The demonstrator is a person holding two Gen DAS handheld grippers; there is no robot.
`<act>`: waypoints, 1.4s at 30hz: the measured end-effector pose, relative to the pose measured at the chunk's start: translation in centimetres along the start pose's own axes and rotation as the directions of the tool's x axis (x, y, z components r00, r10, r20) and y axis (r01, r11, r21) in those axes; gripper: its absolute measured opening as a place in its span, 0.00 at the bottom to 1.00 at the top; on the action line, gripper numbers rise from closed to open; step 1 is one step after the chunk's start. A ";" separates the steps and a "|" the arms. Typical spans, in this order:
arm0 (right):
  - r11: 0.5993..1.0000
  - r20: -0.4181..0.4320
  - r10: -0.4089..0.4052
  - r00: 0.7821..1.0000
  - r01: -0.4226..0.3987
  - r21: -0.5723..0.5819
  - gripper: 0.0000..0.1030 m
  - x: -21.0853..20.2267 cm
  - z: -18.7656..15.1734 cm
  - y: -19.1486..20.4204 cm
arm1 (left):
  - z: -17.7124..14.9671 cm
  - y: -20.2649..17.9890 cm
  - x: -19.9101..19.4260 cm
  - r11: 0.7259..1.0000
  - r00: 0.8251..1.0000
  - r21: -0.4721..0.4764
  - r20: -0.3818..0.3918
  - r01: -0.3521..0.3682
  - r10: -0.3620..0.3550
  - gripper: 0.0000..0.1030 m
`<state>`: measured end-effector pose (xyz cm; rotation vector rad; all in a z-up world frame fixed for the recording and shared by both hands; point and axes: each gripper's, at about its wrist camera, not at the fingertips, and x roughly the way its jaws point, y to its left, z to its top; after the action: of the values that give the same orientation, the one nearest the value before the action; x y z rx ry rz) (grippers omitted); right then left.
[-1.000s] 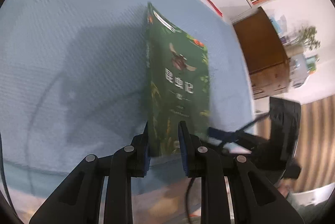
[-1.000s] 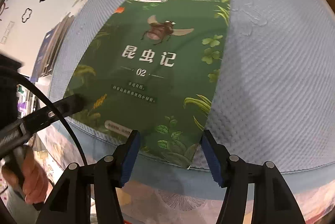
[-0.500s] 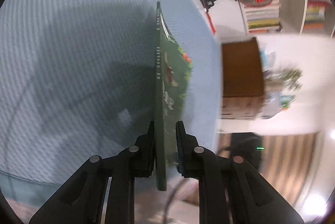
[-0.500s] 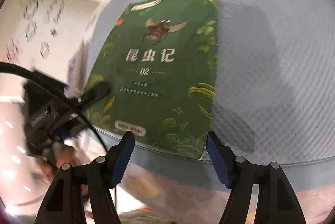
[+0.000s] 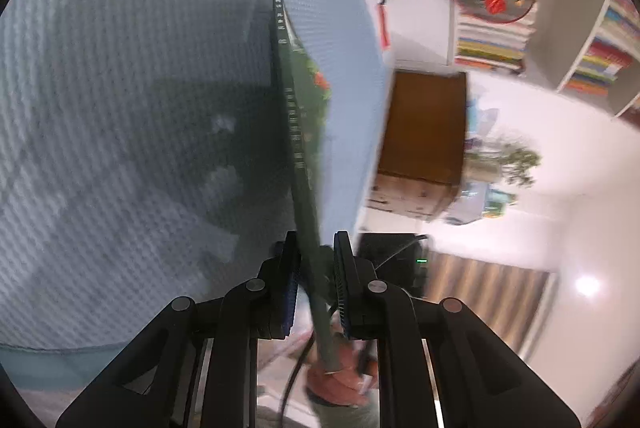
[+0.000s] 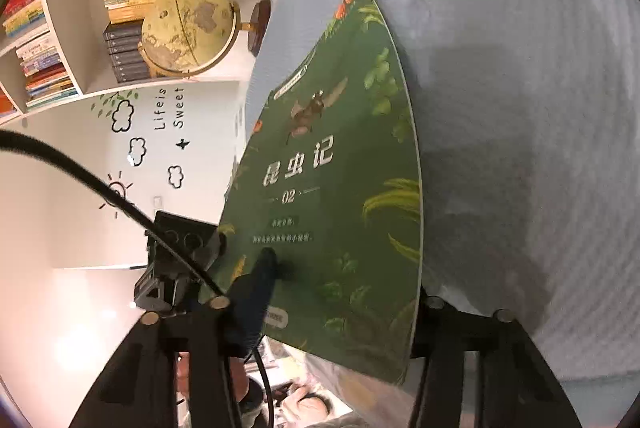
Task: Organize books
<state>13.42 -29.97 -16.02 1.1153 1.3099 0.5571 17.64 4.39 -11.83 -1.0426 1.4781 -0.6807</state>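
The green book [image 5: 298,132] is held up on edge above the blue textured table cover [image 5: 120,108]. Its near end juts out past the cover's near edge, and its far end reaches in over the middle of the cover. In the left wrist view the spine lines up almost exactly with the way the fingers point, so the long axis runs straight away from the left gripper [image 5: 315,252]. That gripper is clamped tight on the book's near end, one pad on each cover.

The right gripper [image 6: 344,280] comes at the book from the front-cover side. Its jaws have just been closing with the book between them. The blue pad on its left finger [image 6: 260,268] lies against the front cover, low down. The other finger is hidden behind the book's free long edge, so a real pinch cannot be confirmed. The left hand is therefore the sure holder.

The book is a thin, stiff paperback. It has a dark green leafy cover with a flying beetle, pale Chinese title characters, "02" beneath them and small orange-red flowers at the top corners.

The white bookshelf [image 6: 60,16], with stacked books, stands well beyond the cover's far edge. That is probably where the book is headed, spine leading.
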 end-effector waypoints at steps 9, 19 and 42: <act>0.845 0.113 -0.386 0.916 0.400 -0.356 0.38 2.6 -2.9 6.6 | -1.7 -4.2 0.9 0.867 0.920 0.309 0.106 -0.391 0.377 0.12; 0.540 0.354 -0.489 0.797 0.596 -0.594 0.38 7.0 -8.4 14.5 | -2.0 -4.5 -6.7 0.830 0.925 0.410 0.193 -0.379 0.327 0.12; 0.564 0.213 -0.308 0.927 0.359 -0.744 0.40 37.3 -15.7 34.8 | 3.1 7.6 -38.5 0.850 0.784 0.205 0.532 -0.484 0.318 0.15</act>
<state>16.25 21.22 -1.23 0.1366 1.0083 0.6955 17.32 42.32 -1.43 -0.5387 1.0463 -0.3032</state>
